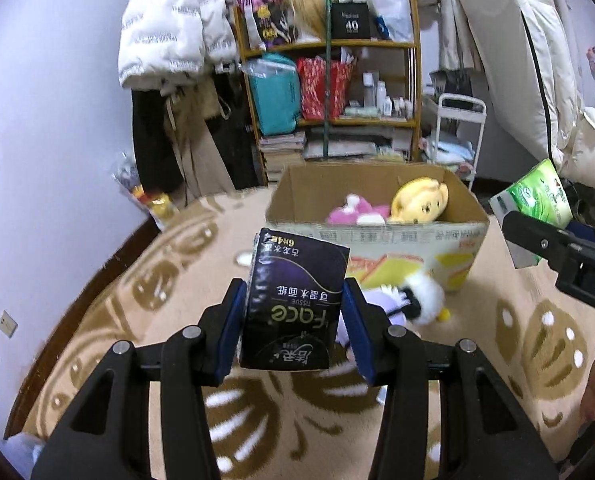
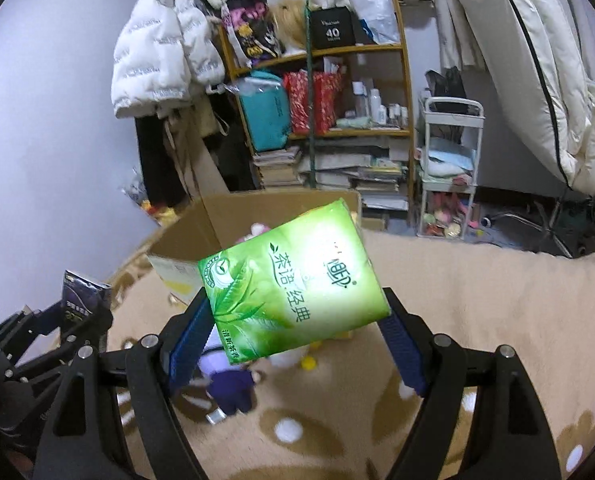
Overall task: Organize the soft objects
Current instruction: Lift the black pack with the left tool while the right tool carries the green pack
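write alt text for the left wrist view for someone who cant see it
The left gripper holds a dark tissue pack above a patterned rug, facing an open cardboard box with a yellow plush and pink plush inside. Cluttered shelves stand behind.

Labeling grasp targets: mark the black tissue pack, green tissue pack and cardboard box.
black tissue pack [image 1: 295,300], left wrist view, printed front face.
green tissue pack [image 2: 293,284], right wrist view, centre of front face.
cardboard box [image 1: 377,236], left wrist view, near wall.
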Demonstrator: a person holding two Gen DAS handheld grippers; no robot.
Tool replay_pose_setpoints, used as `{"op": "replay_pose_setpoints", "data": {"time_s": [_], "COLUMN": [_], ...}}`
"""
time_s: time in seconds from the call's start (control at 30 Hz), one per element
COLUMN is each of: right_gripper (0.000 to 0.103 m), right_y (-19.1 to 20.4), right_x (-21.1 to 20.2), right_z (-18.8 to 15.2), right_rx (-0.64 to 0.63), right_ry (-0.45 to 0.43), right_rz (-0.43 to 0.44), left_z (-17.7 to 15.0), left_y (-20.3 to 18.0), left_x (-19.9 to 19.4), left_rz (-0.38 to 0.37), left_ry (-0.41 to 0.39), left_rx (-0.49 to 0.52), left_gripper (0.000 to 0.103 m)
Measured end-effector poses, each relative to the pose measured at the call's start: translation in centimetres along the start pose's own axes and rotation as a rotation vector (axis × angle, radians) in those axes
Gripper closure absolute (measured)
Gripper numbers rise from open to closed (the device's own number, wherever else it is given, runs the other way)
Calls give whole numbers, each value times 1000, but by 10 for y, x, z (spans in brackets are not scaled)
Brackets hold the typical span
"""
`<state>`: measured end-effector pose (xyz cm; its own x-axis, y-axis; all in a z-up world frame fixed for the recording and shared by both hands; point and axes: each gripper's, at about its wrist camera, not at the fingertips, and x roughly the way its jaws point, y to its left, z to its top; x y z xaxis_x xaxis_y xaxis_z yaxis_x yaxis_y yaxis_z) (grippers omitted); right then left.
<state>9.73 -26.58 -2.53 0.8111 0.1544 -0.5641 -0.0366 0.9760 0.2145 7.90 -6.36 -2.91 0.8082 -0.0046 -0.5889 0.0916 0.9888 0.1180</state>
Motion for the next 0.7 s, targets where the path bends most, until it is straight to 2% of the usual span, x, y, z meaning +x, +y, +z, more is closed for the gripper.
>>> {"op": "replay_pose_setpoints", "data": {"time_s": [0.27, 0.7], "right_gripper": [19, 19], "right_y": [11, 16], "right_x": [1, 16], "right_z": [28, 55], "right_rx": [-42, -108], "right_ry": [-83, -143], "right_rz": [2, -15], "left_z": [26, 66], "left_y": [-2, 2], "left_x": [-4, 13], "left_rz": [9, 32], "left_ry": [-94, -189], "left_rx": [10, 32], "left_gripper": [57, 56]}}
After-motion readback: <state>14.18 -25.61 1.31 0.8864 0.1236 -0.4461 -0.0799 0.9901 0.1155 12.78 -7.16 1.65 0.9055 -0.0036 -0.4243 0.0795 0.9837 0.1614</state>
